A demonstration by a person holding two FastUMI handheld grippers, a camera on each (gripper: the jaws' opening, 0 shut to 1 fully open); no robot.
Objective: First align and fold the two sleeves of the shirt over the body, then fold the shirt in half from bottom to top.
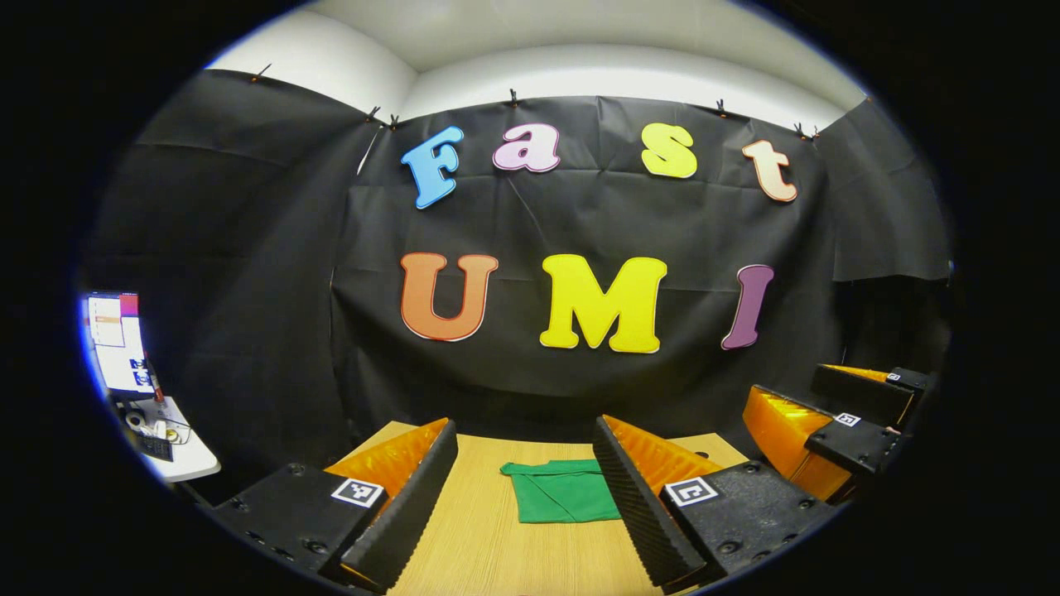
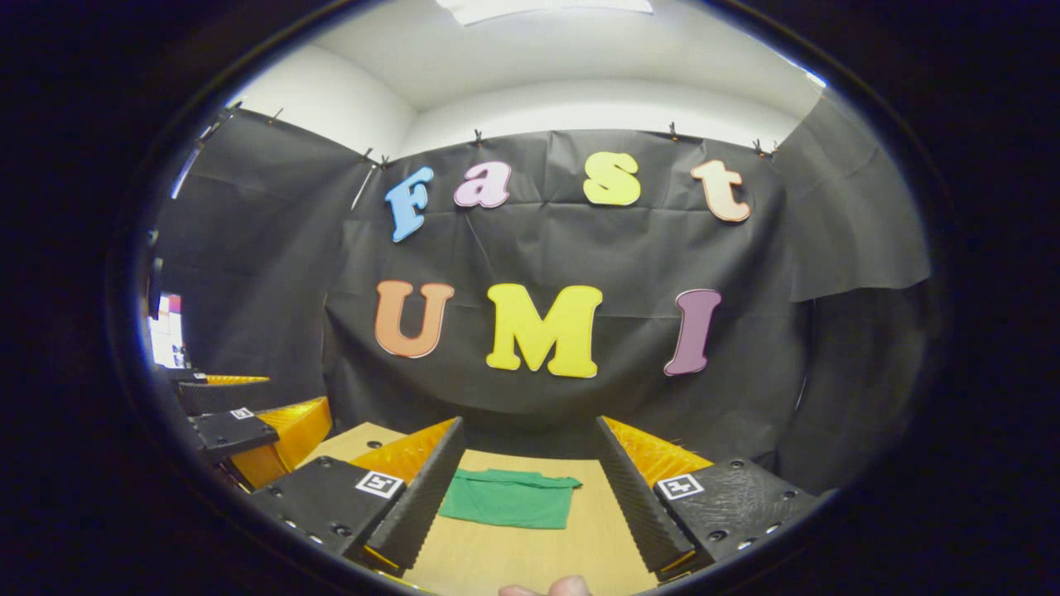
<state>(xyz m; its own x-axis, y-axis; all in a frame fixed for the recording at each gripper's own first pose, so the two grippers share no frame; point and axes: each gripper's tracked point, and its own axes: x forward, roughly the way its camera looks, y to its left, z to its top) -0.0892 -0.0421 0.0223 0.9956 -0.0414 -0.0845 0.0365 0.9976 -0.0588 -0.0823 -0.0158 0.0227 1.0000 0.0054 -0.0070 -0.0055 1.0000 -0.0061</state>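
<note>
While our left hand-held gripper (image 1: 523,505) and our right hand-held gripper (image 2: 527,497) both hover with fingers spread wide and empty, we see the green shirt (image 1: 563,492) lying folded flat on the far middle of the wooden worktop (image 1: 489,546), its long axis running left to right. Black cloth walls the booth; a screen (image 1: 116,341) stands far left.

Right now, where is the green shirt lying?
The green shirt lies on the wooden table, toward the black wall, ahead of both open grippers and framed between each one's fingers in both views.
</note>
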